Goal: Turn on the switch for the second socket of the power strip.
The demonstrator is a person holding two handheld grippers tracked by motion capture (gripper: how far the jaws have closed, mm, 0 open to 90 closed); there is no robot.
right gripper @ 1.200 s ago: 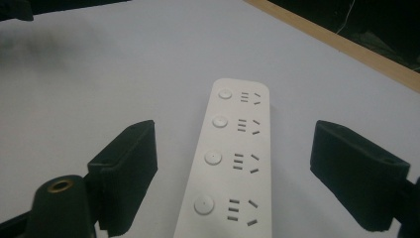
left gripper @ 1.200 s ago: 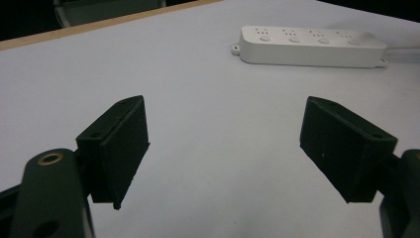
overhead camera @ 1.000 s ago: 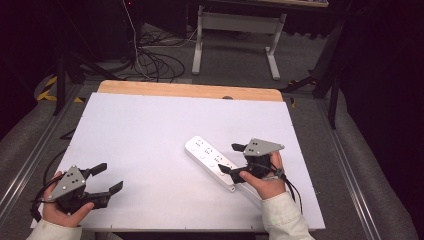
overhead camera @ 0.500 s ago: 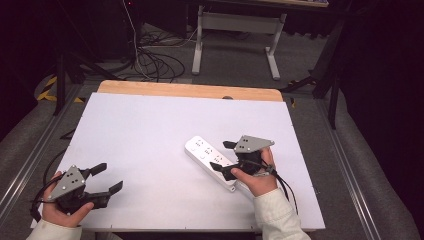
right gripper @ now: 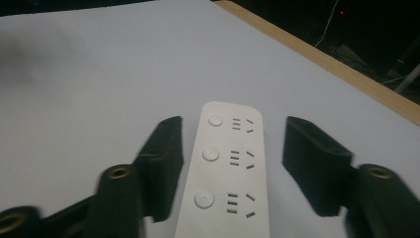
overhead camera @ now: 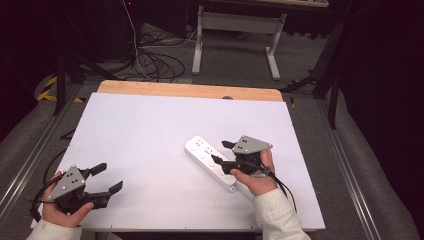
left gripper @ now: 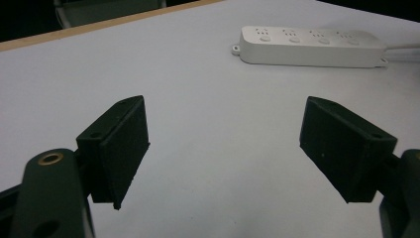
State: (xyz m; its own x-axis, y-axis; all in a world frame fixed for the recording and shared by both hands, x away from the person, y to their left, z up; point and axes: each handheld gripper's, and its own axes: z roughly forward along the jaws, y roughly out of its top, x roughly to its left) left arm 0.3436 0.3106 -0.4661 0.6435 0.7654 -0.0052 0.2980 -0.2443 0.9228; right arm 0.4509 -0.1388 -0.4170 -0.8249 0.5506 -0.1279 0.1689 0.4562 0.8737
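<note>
A white power strip (overhead camera: 205, 152) with several sockets lies slanted on the white tabletop (overhead camera: 150, 125), right of centre. My right gripper (overhead camera: 220, 151) straddles its near half. In the right gripper view the strip (right gripper: 225, 163) runs between the two jaws of the right gripper (right gripper: 233, 148), with a thin gap on each side. The jaws have just been closing around it and the pads do not press on it. My left gripper (overhead camera: 111, 177) rests open and empty at the table's near left corner. From the left gripper (left gripper: 223, 144) the strip (left gripper: 312, 45) lies far off.
A wooden strip (overhead camera: 190, 90) borders the table's far edge. Beyond it, on the floor, are a tangle of black cables (overhead camera: 150, 60) and the grey legs of a desk (overhead camera: 235, 30). Grey padded rails (overhead camera: 30, 145) run along both sides.
The right gripper has shifted slightly left over the power strip, and its jaws have narrowed around it. The left gripper has stayed where it was.
</note>
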